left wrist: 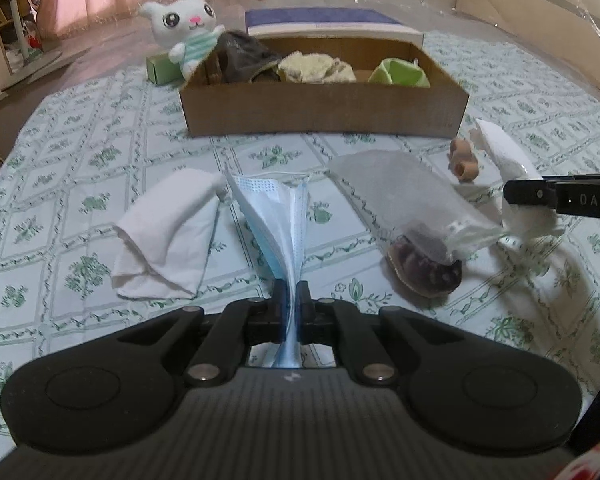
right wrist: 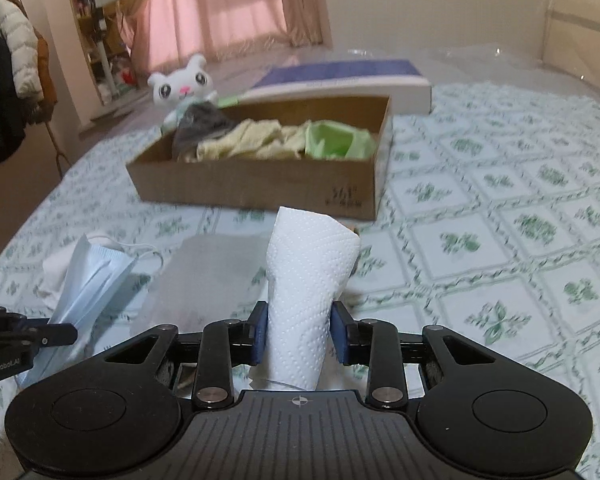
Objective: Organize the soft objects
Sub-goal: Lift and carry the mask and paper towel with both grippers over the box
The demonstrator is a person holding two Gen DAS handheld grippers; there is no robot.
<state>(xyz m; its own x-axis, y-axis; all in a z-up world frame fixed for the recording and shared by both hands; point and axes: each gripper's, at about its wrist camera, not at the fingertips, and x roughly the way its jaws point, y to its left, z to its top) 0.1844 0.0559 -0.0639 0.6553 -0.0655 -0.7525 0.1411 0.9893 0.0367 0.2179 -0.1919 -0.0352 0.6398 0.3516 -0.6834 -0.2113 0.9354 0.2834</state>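
Left wrist: left claw (left wrist: pixel 291 294) clamps mask (left wrist: pixel 276 216) | right claw (right wrist: pixel 300 316) clamps paper towel (right wrist: pixel 308 272) | box (left wrist: pixel 324 110) beyond

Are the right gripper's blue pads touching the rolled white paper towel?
Touching: the right wrist view shows both pads of the right gripper pressing the rolled white paper towel.
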